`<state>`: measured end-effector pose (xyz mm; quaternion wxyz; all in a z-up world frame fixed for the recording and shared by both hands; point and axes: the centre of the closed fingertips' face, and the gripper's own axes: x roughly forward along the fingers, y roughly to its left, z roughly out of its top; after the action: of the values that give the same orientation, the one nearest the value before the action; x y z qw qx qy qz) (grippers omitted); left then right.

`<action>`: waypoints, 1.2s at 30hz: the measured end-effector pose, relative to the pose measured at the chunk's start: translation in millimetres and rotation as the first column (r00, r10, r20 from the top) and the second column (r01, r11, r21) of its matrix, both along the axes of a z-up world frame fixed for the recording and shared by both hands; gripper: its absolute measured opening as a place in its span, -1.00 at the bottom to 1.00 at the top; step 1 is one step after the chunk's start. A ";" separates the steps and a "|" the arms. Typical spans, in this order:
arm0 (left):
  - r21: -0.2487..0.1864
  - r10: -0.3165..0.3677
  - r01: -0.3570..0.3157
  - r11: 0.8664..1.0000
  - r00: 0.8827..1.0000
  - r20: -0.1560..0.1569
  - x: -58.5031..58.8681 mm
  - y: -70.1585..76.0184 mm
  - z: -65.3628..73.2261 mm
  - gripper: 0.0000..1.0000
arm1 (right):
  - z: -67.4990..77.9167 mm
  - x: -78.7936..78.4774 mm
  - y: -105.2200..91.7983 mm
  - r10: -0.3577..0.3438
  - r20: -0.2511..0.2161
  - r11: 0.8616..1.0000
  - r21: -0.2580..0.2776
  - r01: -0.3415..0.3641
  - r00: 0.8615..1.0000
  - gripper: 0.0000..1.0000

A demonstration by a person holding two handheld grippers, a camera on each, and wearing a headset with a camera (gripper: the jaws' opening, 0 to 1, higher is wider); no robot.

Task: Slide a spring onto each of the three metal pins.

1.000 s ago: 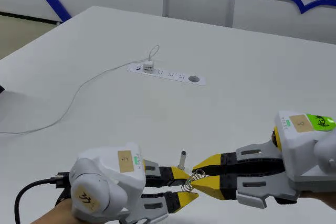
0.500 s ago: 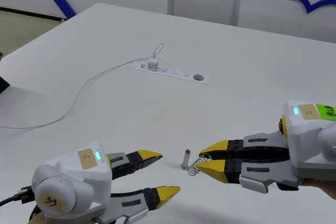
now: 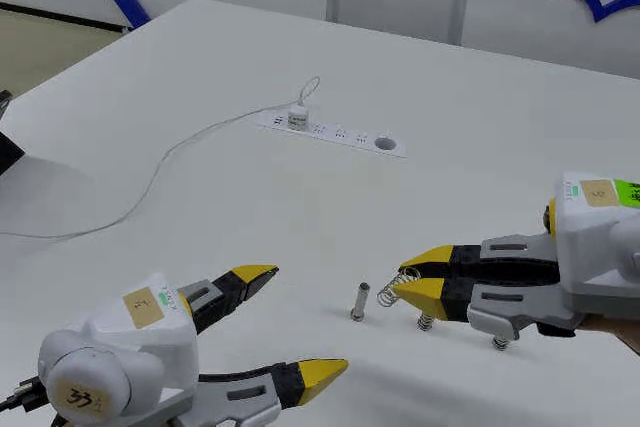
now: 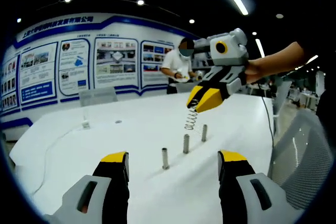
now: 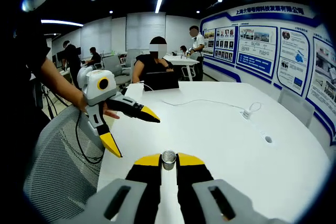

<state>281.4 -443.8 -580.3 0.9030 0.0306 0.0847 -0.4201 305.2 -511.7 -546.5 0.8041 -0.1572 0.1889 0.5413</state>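
My right gripper (image 3: 400, 279) reaches in from the right, shut on one end of a small wire spring (image 3: 397, 283). The spring hangs just right of a bare upright metal pin (image 3: 359, 301). Two more pins (image 3: 425, 322) (image 3: 498, 342) stand partly hidden under that gripper. In the left gripper view the spring (image 4: 191, 118) dangles above the row of three pins (image 4: 186, 144). My left gripper (image 3: 290, 320) is open at the lower left, apart from the pins and holding nothing. The right gripper view has its jaws closed on the spring (image 5: 168, 159), with the open left gripper (image 5: 126, 114) beyond.
A white power strip (image 3: 332, 134) with a plugged-in adapter lies mid-table, and its thin cable (image 3: 150, 182) trails to the left edge. A grey chair (image 3: 398, 2) stands at the far side. People sit and stand in the room behind (image 5: 153, 61).
The left gripper has let go near the spring, opened wide and pulled back to the lower left. The right gripper keeps the spring and has drawn slightly right of the first pin.
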 end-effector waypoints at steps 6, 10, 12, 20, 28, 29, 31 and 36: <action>-0.040 0.034 -0.036 0.999 0.998 -0.044 3.3 4.5 -3.0 0.56 | -3.7 24.6 -1.9 -0.053 -0.010 0.998 -0.020 0.053 0.999 -0.79; -0.048 0.054 -0.056 0.997 0.998 -0.045 5.4 6.4 -3.4 0.66 | -13.0 34.3 2.7 -0.073 -0.011 0.996 -0.042 0.073 0.997 -0.79; -0.029 0.061 -0.062 0.998 0.997 -0.047 6.4 6.6 -7.2 0.68 | -18.7 39.1 6.1 -0.088 -0.018 0.995 -0.048 0.087 0.996 -0.79; -0.012 0.060 -0.060 0.998 0.997 -0.052 5.7 6.1 -10.5 0.66 | -43.8 47.9 13.4 -0.111 -0.069 0.991 -0.084 0.105 0.991 -0.79; -0.009 0.038 -0.039 0.999 0.997 -0.065 2.3 1.6 -13.0 0.67 | -60.3 54.1 10.6 -0.149 -0.101 0.982 -0.130 0.135 0.984 -0.79; -0.006 0.037 -0.037 0.999 0.997 -0.064 2.1 1.4 -13.3 0.67 | -62.0 54.7 9.7 -0.154 -0.107 0.981 -0.134 0.139 0.982 -0.79; -0.011 0.035 -0.036 0.999 0.997 -0.068 1.7 1.0 -12.9 0.67 | -65.5 56.3 8.0 -0.171 -0.122 0.979 -0.137 0.154 0.978 -0.79; -0.023 0.036 -0.038 0.999 0.996 -0.082 1.8 1.3 -13.2 0.67 | -63.7 57.0 12.2 -0.172 -0.137 0.981 -0.108 0.158 0.976 -0.79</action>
<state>283.1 -442.5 -593.4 0.9066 0.0007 0.1168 -0.4054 362.2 -499.5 -610.2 0.8218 -0.1399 0.2854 0.4729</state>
